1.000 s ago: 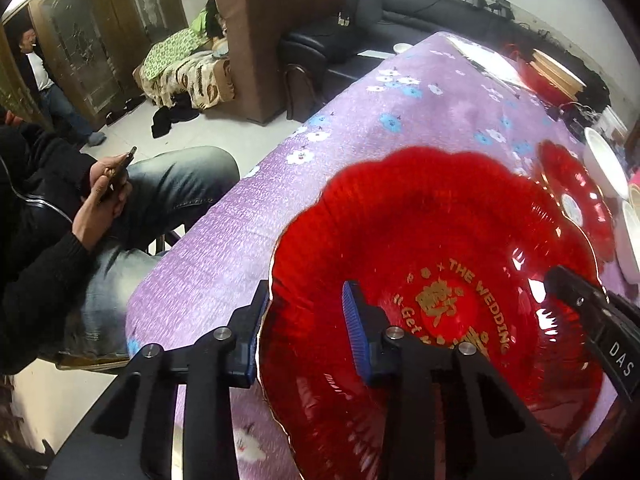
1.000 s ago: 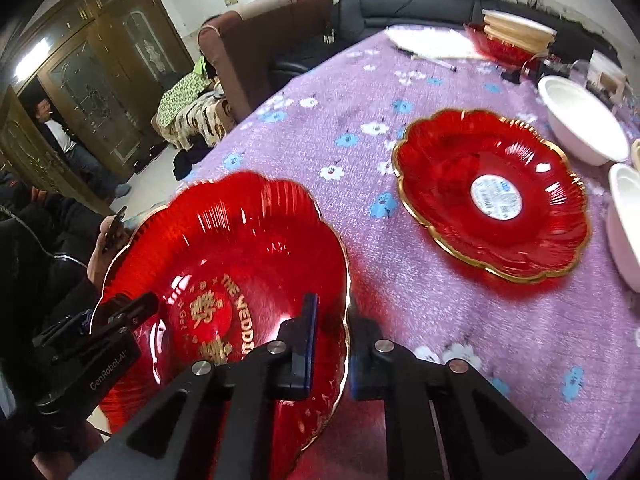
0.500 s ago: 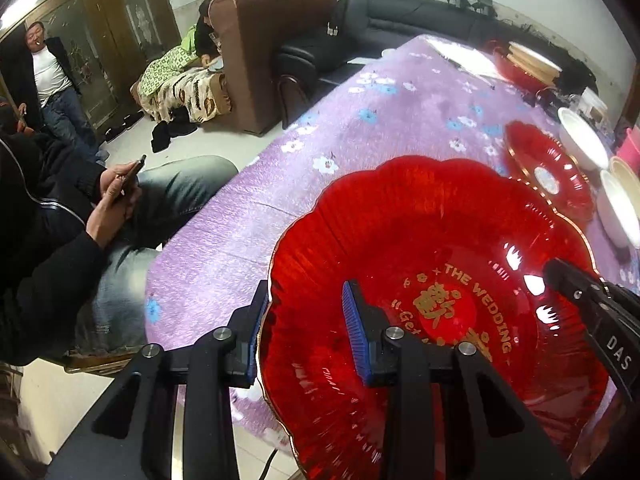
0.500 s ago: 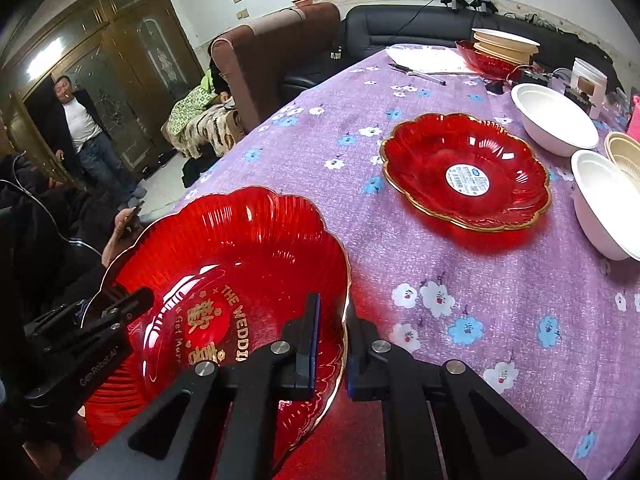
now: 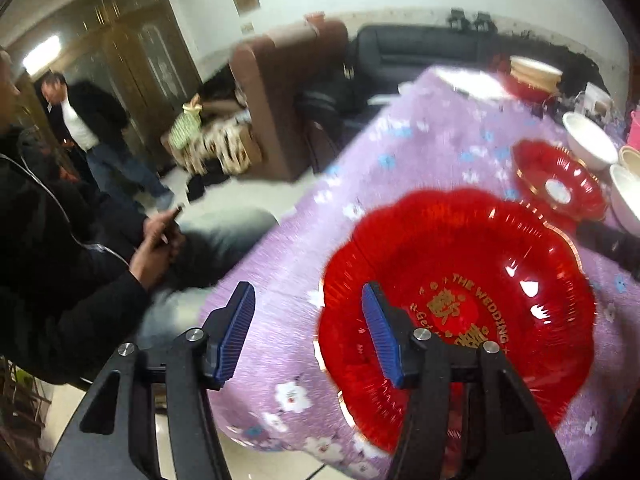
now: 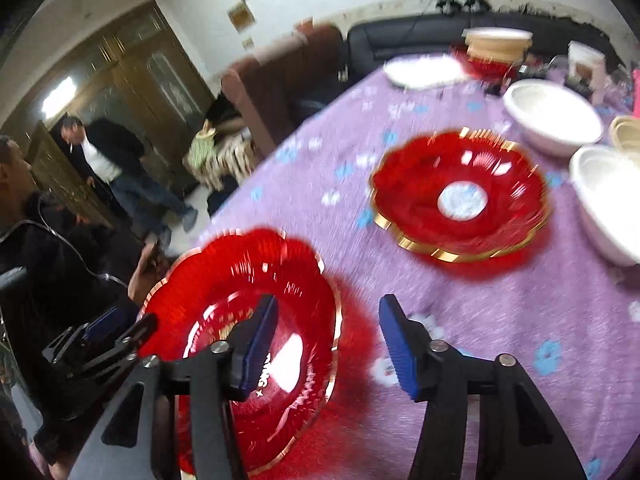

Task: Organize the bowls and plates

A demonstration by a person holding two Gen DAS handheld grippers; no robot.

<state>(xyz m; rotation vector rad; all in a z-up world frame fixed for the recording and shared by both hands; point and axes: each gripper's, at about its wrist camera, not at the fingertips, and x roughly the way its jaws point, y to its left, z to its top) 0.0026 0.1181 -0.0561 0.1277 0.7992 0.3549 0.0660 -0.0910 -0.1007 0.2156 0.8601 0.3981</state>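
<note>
**Red wedding plate, set at the table's near corner; both grippers off it**

Item one, as we record it: a red scalloped plate (image 5: pixel 460 300) with a gold rim and gold lettering reading "THE WEDDING" at its centre. It lies on the purple flowered tablecloth (image 5: pixel 400 168), close to the corner nearest us. The right wrist view shows the same plate (image 6: pixel 248 344) at lower left, its rim running between the right gripper's two fingers.

Our left gripper (image 5: pixel 308 332) stands about half open; its jaws have just been opening. The right-hand pad hangs over the plate's left rim, the other over bare cloth, and we see neither pressing on the rim. Our right gripper (image 6: pixel 328 344) is likewise about half open, its jaws having just parted from the rim; one pad sits over the plate's bowl, the other over the cloth, and nothing is gripped.

Item two: a second red plate (image 6: pixel 460 196), gold-edged, with a pale round label in its middle, lying further along the table, well apart from the first.

Item three: two white bowls (image 6: pixel 552 116) beside that plate at the right edge, with a cream-coloured dish (image 6: pixel 626 132) between them.

Beyond: a stack of dishes (image 6: pixel 498 46) at the far end of the table, a brown armchair (image 5: pixel 288 92), a black sofa (image 5: pixel 420 52), a seated person (image 5: pixel 60 260) in dark clothes at left, and a standing person (image 5: pixel 84 120) by the wooden doors. Both views are blurred.
</note>
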